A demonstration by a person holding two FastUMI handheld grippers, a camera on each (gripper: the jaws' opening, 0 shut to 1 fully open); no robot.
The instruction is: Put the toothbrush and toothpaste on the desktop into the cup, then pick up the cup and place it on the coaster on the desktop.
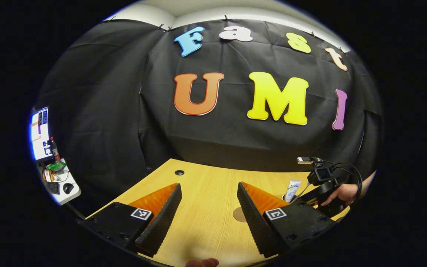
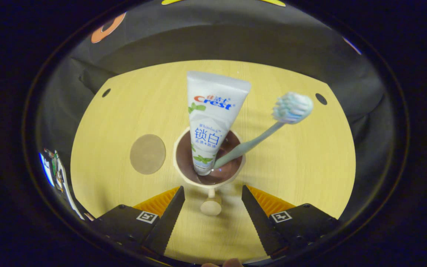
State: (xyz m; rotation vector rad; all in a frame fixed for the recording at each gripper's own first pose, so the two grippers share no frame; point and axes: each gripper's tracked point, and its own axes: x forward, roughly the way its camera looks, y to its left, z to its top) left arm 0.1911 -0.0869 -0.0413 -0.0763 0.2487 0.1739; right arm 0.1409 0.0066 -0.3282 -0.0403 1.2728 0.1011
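- Right gripper (image 2: 213,207) is hanging above the wooden desktop (image 2: 295,174) and looking down at it, fingers spread wide and gripping nothing.
- The cup (image 2: 184,174) is sitting upright just ahead of those fingers, and its little handle with the round knob (image 2: 211,206) is poking back into the gap between them, touching neither as far as I can tell.
- Toothpaste (image 2: 211,115) is standing in the cup cap-down, flat end sticking up.
- Toothbrush (image 2: 269,129) is in there too, leaning out to the right in the right gripper view, bristle head up.
- The coaster (image 2: 148,154) is lying flat on the desktop just beside the cup, to its left in that view, not touching it.
- Left gripper (image 1: 209,207) is hovering low over bare desk, also wide open and holding nothing.
- In the left gripper view, the coaster's edge is peeking out by the right-hand finger, and the toothpaste tube is showing farther off next to the other gripper and the hand (image 1: 343,193) holding it.
- A side table with a monitor (image 1: 40,133) and some clutter is sitting way off at the left edge of that view.
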